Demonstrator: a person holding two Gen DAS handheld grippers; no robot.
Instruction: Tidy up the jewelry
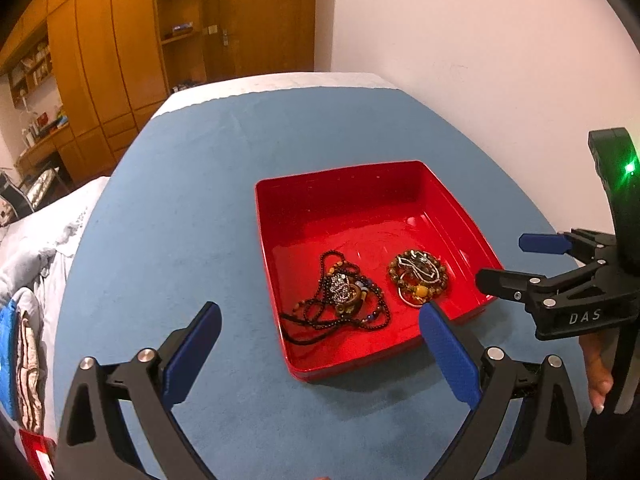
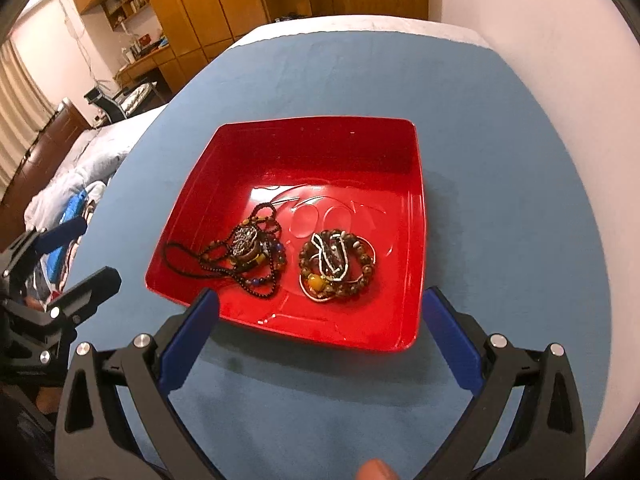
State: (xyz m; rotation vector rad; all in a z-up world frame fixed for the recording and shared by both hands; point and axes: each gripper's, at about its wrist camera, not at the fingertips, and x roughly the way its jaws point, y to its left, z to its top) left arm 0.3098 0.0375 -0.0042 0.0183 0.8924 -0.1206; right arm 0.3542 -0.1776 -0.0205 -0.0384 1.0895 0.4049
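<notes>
A red square tray (image 1: 340, 184) (image 2: 320, 136) sits on the blue cloth. Inside lie a black beaded necklace with a silver pendant (image 1: 340, 296) (image 2: 244, 248) and, to its right, a coil of brown beaded bracelets (image 1: 418, 276) (image 2: 338, 266). My left gripper (image 1: 320, 322) hangs open just in front of the tray's near edge, holding nothing. My right gripper (image 2: 320, 308) is open too, above the tray's near rim, empty. It also shows at the right of the left wrist view as the right gripper (image 1: 500, 260), beside the tray's right wall.
The blue cloth (image 1: 200, 200) covers a table that ends at a white wall (image 1: 480, 40) on the right. A bed with piled bedding (image 2: 80, 176) lies to the left. Wooden wardrobes (image 1: 120, 40) stand behind. A person's hand (image 1: 598, 376) holds the right gripper.
</notes>
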